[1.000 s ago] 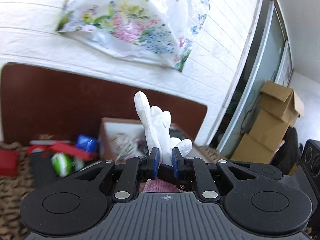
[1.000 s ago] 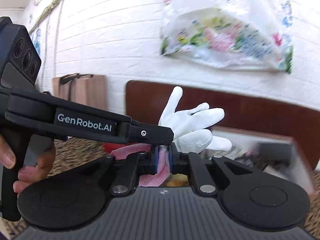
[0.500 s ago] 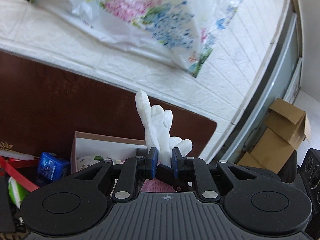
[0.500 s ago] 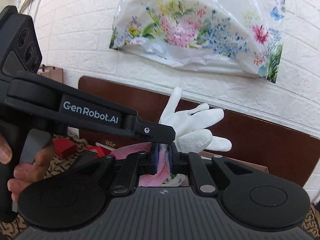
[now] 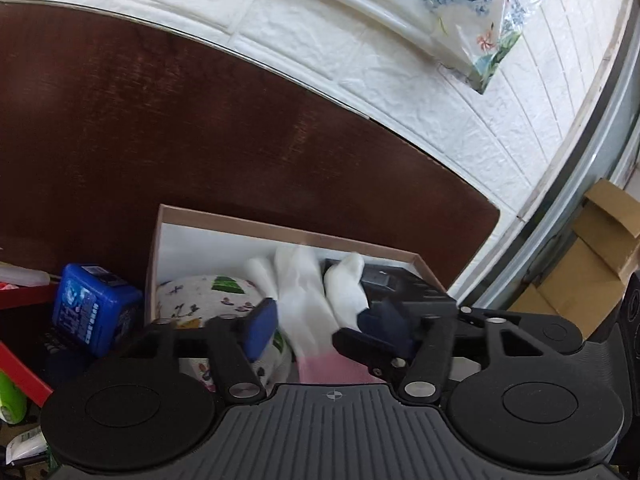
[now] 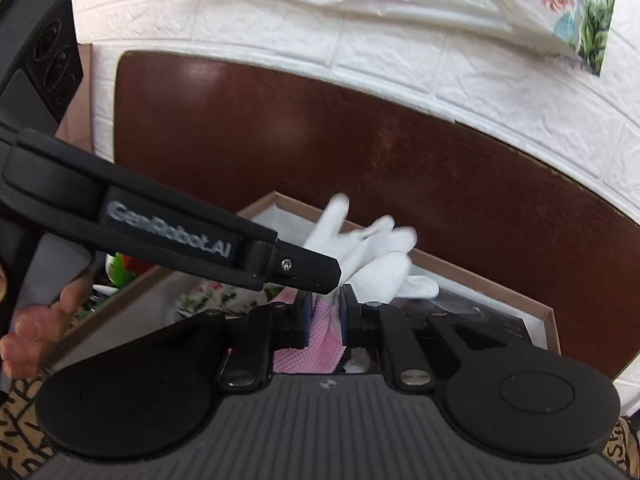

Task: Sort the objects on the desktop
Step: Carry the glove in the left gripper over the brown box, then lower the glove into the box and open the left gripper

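Inside the cardboard box (image 5: 288, 236) lie a floral bundle (image 5: 192, 300) and black case (image 5: 404, 288). Both opening claws (image 5: 320, 320) (image 6: 325, 308) flank the white glove (image 6: 372, 248) above it; only the left view shows a blue box (image 5: 94, 304).

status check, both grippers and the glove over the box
Left gripper opening, pads clear of the glove. Right gripper opening too, pink cuff between its pads. Glove over the cardboard box; patterned bowl and black item already inside.
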`<action>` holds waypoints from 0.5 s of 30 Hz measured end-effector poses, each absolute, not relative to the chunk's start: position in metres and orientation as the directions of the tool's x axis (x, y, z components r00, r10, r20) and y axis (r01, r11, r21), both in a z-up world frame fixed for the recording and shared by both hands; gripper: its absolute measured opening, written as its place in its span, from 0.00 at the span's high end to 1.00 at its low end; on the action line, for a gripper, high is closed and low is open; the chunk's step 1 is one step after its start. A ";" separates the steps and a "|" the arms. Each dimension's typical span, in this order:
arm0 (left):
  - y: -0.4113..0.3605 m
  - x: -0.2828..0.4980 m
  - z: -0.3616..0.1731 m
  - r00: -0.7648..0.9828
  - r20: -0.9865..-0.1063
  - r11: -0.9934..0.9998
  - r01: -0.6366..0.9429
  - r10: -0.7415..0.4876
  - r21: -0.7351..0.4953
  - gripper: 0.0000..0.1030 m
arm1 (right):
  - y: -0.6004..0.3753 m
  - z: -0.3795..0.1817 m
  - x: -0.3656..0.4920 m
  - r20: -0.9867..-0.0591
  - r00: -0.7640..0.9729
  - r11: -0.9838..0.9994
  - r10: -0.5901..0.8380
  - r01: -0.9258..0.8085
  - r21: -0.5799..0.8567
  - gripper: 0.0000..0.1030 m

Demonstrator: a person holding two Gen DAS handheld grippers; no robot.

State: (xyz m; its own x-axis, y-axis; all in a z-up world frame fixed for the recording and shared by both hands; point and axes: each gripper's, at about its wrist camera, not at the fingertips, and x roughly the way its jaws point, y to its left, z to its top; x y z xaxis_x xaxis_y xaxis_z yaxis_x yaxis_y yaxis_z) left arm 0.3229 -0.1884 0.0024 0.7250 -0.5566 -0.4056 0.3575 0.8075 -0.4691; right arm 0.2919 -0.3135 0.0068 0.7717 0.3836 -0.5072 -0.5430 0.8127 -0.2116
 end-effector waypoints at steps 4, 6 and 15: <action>-0.185 0.319 -0.001 0.724 -0.414 0.815 0.364 -0.552 -0.451 0.18 | -0.318 0.000 0.289 -0.513 0.777 0.821 0.366 -0.529 -0.216 0.79; -0.184 0.314 -0.002 0.733 -0.408 0.819 0.360 -0.544 -0.446 0.02 | -0.320 -0.002 0.284 -0.511 0.783 0.827 0.354 -0.518 -0.220 0.58; -0.187 0.274 0.012 0.754 -0.402 0.842 0.370 -0.519 -0.393 0.00 | -0.329 0.002 0.241 -0.480 0.825 0.847 0.299 -0.461 -0.264 0.00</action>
